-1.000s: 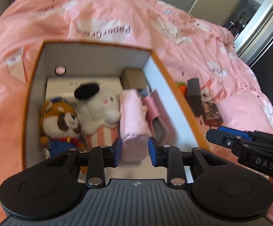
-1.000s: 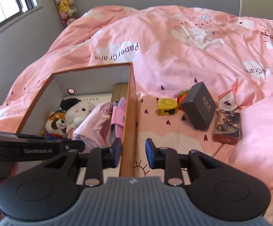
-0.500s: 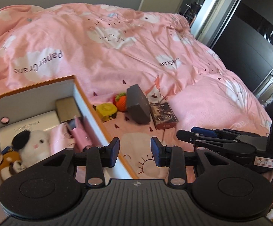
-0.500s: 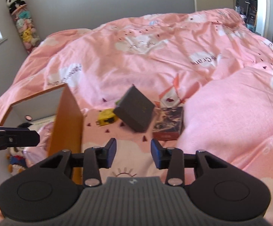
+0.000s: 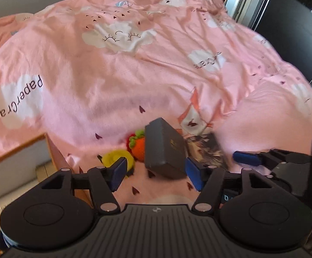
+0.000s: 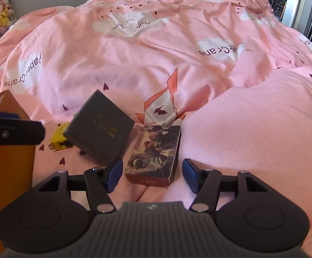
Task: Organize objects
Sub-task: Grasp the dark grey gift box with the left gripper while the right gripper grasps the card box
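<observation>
Your left gripper [image 5: 156, 173] no longer looks into the orange-edged box [image 5: 16, 161]; it now faces the loose things on the bed, its jaws having just been opening, spread wide with the near corner of the dark gray box [image 5: 164, 148] between them, untouched. Your right gripper [image 6: 150, 175] has swung off the box wall and lower, its jaws likewise just been opening, flanking the picture-printed card box [image 6: 156, 154] without pressing it.

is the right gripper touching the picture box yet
Apart. The right wrist view shows the right gripper open, pink bedding visible between each pad and the picture box.
</observation>
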Tool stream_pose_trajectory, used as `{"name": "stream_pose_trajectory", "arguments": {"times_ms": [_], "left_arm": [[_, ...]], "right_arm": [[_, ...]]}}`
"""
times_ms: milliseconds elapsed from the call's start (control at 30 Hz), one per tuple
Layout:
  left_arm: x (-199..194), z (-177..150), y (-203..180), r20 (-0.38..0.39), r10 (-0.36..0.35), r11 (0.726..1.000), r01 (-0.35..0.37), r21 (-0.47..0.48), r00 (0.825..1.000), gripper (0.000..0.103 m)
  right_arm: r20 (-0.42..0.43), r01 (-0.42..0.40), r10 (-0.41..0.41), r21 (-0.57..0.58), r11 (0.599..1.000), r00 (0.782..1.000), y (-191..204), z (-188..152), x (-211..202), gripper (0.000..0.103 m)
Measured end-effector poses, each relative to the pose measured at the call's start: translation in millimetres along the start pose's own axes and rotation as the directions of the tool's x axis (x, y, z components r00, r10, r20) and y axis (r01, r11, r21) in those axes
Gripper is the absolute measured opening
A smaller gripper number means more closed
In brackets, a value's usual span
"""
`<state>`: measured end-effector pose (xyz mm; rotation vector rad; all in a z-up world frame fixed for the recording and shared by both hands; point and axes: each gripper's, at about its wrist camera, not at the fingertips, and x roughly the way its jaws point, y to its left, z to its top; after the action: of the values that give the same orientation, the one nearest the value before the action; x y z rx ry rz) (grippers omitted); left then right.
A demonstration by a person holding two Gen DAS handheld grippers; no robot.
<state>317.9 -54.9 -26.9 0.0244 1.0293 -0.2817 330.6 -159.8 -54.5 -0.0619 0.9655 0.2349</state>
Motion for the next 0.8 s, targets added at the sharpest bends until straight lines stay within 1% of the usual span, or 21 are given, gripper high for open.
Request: {"name": "stream_pose_trajectory", "arguments": {"times_ms": [67,167,300,533,700,800], "left_arm": [[14,5,-1,-0.017,0.014,1.000,-0.014,0.009,1.000,0.073],[33,10,1,-0.056,-0.001,1.000,0.001,-0.006,0.998,0.074],[52,14,6,-0.099,-0.003,1.000,0.000,-0.028,0.995,0.074],[70,20,6,-0.129,-0.038,0.999,0.032,-0.043,0.991,0.073],[77,23,2,-0.144,-0.085,0.996,0.079,-0.052,0.986,0.053],[74,22,-1,-0.135,-0.081,0.996,0.077,-0.035,0.988,0.052]], "right_arm": [[-0.002,0.005,-0.005,-0.016,1.000,1.000,1,2,8,0.064],[-0.004,0.021,-0.022,-0.047,0.999,1.000,4,4,20,0.063],[-0.012,0.022,-0.023,-0.052,0.998,1.000,3,2,33,0.063],[-0.014,0.030,-0.031,-0.052,0.998,0.999,4,1,44,0.064],[-0.014,0.014,-0.015,-0.036,0.999,1.000,0,-2,41,0.063],[-0.020,-0.001,0.000,-0.028,1.000,1.000,-3,-5,36,0.063]]}}
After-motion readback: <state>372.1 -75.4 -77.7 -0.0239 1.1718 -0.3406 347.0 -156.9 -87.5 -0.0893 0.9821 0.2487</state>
